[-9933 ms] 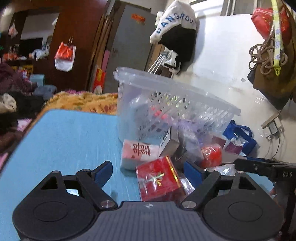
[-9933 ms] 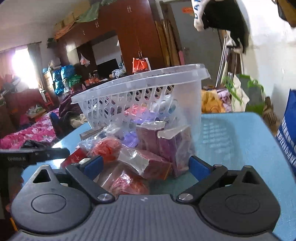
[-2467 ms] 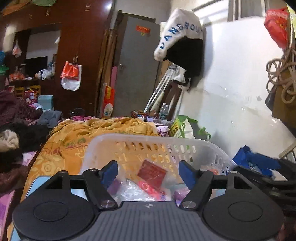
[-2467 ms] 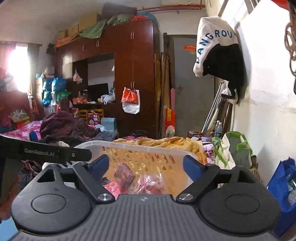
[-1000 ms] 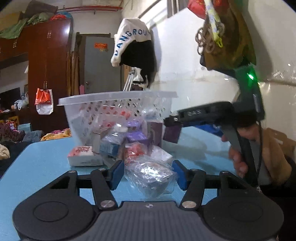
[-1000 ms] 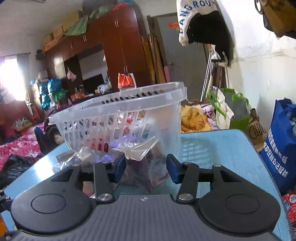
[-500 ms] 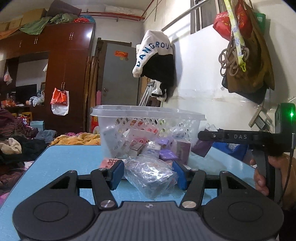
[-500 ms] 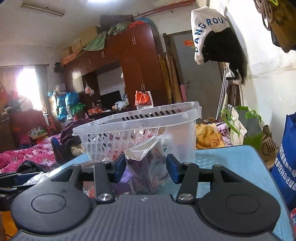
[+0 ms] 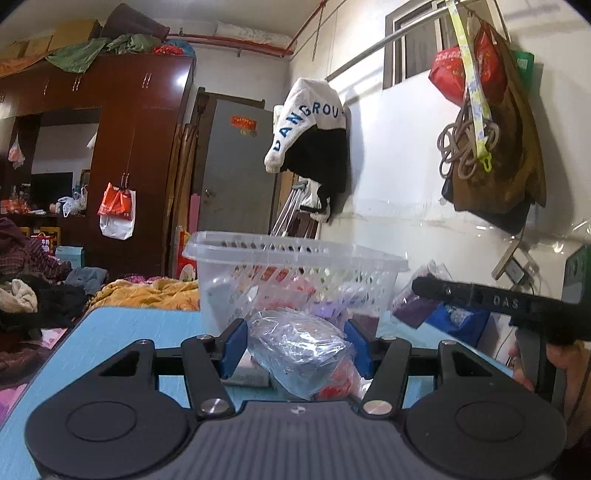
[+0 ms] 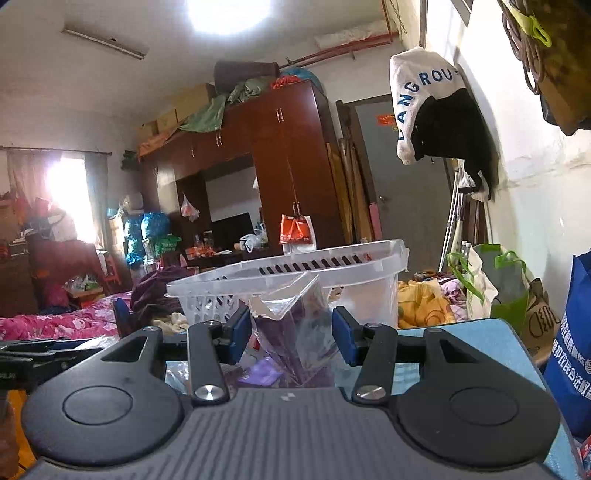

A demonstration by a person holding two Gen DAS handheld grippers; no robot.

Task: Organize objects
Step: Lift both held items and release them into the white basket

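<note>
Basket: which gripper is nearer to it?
Right. The right gripper, holding a purple packet, is just before the basket rim; the left gripper, gripping a clear bag, sits farther back.

A ceiling light (image 10: 225, 11) and a window (image 10: 70, 188) are glaring white; fisheye edges are bending, corners darkening.

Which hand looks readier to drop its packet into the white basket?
Probably the right gripper: its purple packet already reaches the basket rim, while the left gripper holds its clear bag lower.
</note>
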